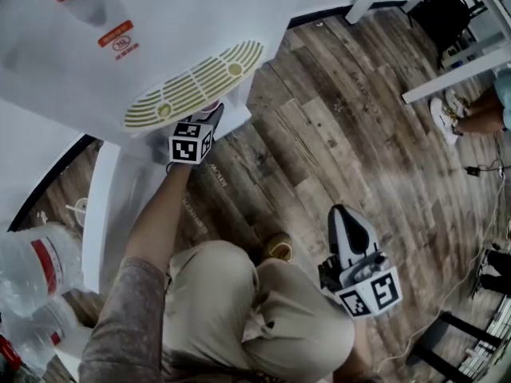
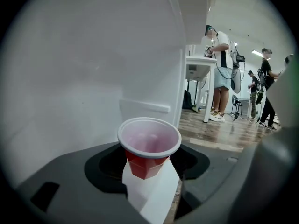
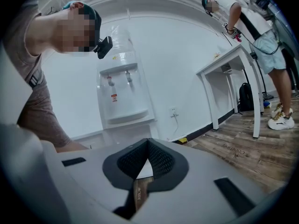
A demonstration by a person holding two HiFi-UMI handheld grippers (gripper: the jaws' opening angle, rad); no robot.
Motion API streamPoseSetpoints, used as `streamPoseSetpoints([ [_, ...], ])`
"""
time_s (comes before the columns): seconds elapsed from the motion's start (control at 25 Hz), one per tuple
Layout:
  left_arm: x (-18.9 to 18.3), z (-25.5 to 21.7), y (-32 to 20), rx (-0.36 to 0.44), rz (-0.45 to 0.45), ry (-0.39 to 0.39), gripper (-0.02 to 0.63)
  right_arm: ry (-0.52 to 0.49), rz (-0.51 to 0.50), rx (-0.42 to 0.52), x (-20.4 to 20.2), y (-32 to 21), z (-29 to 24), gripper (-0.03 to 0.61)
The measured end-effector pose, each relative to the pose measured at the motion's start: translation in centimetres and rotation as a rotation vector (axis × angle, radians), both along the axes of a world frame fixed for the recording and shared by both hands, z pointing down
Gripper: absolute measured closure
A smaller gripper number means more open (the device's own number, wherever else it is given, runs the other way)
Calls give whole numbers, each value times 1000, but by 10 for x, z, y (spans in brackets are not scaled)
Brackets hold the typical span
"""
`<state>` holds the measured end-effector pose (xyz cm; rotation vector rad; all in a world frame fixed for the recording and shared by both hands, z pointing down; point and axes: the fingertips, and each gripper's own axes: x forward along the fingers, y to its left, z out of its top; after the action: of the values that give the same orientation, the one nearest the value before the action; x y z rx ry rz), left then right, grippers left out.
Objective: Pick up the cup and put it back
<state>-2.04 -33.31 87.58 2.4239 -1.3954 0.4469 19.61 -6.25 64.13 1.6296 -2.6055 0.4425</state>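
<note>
1. Wood-plank floor (image 1: 343, 118) filled most of the head view and ran under everything else.
2. A white water dispenser (image 1: 160, 38) stood at the upper left of that view, with its slotted drip tray (image 1: 196, 82) jutting out above the floor.
3. The person knelt or crouched in front of it in beige trousers (image 1: 239, 309). The bare left forearm (image 1: 160, 214) stretched toward the dispenser's lower front.
4. Clear water bottles (image 1: 32, 270) lay at the lower left edge, beside the dispenser's base.
5. The left gripper (image 2: 148, 162) was just beneath the drip tray, its marker cube (image 1: 192, 140) facing up.
6. The right gripper (image 3: 148, 146) hung low by the person's right knee, well apart from the dispenser but pointed toward it.
7. The red cup (image 2: 148, 141), white at the rim and pale inside, sat upright between the left gripper's jaws. It was clear of the floor, with a white corner of the dispenser's base below it.
8. The left gripper's fingers (image 2: 105, 164) stood fairly wide. One dark pad was on each side of the cup's red wall, gripping it.
9. The right gripper's fingers (image 3: 163, 160) met at their tips with nothing between them. Only a thin wedge of floor showed behind the closed ends.
</note>
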Motion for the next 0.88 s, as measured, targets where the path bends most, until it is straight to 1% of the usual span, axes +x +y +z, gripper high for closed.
streamPoseSetpoints([
  [0.16, -6, 19, -16, -23, -39, -8, 331, 5, -5, -20, 1, 2, 5, 577],
  [0.48, -19, 44, -37, -39, -134, -36, 331, 0, 0, -36, 7, 6, 9, 577],
  [0.68, -27, 49, -45, -37, -174, -55, 331, 2, -11, -46, 4, 5, 12, 577],
  [0.76, -30, 44, -48, -28, -190, -52, 331, 11, -25, -48, 1, 5, 13, 577],
  [0.88, -33, 48, -50, -41, -204, -49, 331, 17, -35, -51, -2, 4, 13, 577],
])
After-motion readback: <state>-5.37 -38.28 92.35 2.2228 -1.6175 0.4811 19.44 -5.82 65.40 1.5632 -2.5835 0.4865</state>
